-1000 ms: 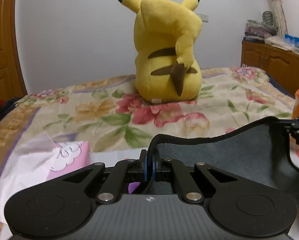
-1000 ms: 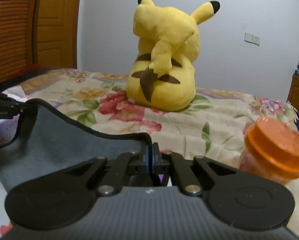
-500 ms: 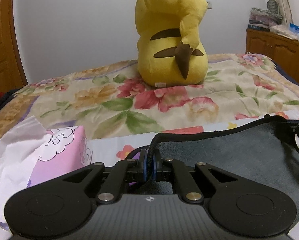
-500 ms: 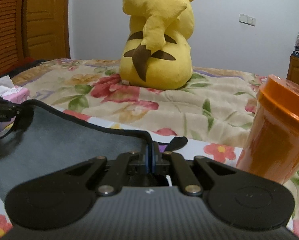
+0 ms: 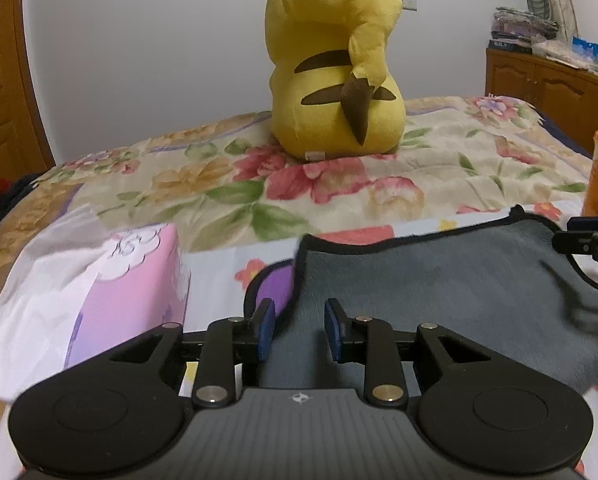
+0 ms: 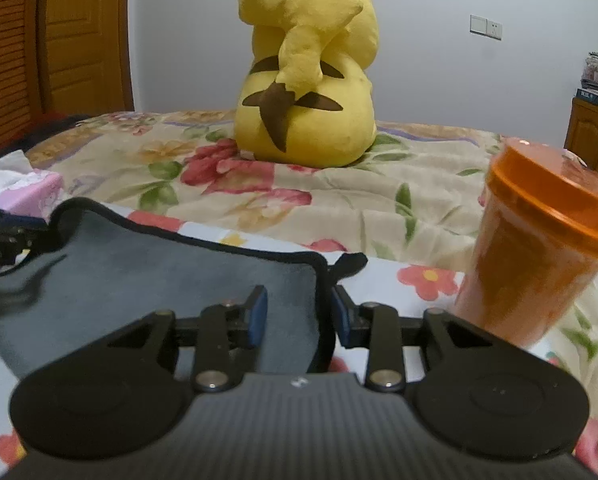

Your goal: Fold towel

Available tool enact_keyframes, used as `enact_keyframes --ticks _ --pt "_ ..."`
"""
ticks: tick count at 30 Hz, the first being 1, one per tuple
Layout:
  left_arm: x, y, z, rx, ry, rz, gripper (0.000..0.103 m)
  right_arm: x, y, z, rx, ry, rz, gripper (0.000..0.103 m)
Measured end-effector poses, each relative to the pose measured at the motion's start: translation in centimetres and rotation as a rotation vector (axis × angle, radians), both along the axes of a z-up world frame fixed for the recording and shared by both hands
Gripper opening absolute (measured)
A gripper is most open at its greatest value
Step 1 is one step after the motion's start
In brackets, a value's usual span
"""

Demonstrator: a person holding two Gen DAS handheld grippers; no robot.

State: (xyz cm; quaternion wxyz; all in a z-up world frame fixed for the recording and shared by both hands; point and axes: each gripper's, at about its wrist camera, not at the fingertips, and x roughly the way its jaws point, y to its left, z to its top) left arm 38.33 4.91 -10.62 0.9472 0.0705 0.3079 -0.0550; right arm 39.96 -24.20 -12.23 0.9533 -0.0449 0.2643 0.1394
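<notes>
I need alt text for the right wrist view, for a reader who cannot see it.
The open right claw sits over the right corner of a grey towel lying on a flowered bedspread, its fingers apart on either side of the towel's black edge. An orange jar stands to the right, and a yellow plush toy sits behind.

Floral-quilted bed (image 5: 227,200), grey towel (image 5: 439,292), yellow plush toy (image 5: 335,80), pink tissue pack (image 5: 111,292), orange jar (image 6: 539,248) lying directly on it

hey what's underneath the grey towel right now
Under the grey towel a purple layer peeks out at its left corner, lying on the floral bedspread. Anything else beneath is covered.
</notes>
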Motion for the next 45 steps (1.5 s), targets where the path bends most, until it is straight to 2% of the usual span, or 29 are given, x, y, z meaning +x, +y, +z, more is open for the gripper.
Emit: enact_keyframes --ticks 12,17,21,28,36,39,42,44,45 --pt "-3.4 -0.6 1.0 -0.007 0.031 -0.030 0.037 -3.8 0.6 0.7 0.011 0.037 0.015 0.042" --pt "-5.5 -1.4 1.8 0.002 0.036 -0.054 0.045 -5.3 0.5 1.7 0.020 0.040 0.009 0.047" --pt "-7.2 -1.7 2.5 0.006 0.040 -0.069 0.047 -6.6 0.2 2.7 0.022 0.033 0.003 0.052" --pt "-10.3 -2.1 4.0 0.006 0.031 -0.084 0.055 -8.9 -0.4 4.2 0.019 0.025 -0.007 0.055" --pt "-12.6 -2.6 5.7 -0.003 0.019 -0.084 0.059 -11.6 -0.6 6.3 0.009 0.005 -0.007 0.068" --pt "-13.6 -2.7 6.8 -0.006 0.006 -0.083 0.065 -12.6 -0.6 7.4 0.009 -0.009 -0.006 0.072" --pt "-14.8 -2.9 8.0 -0.010 -0.004 -0.077 0.078 -13.4 -0.7 8.3 0.014 -0.024 -0.007 0.081" --pt "-15.7 -3.0 8.9 -0.010 -0.013 -0.071 0.086 -13.9 -0.8 8.8 0.018 -0.028 -0.010 0.081" --pt "-16.1 -3.0 9.3 -0.009 -0.017 -0.069 0.087 -14.0 -1.0 9.1 0.022 -0.027 -0.014 0.081"
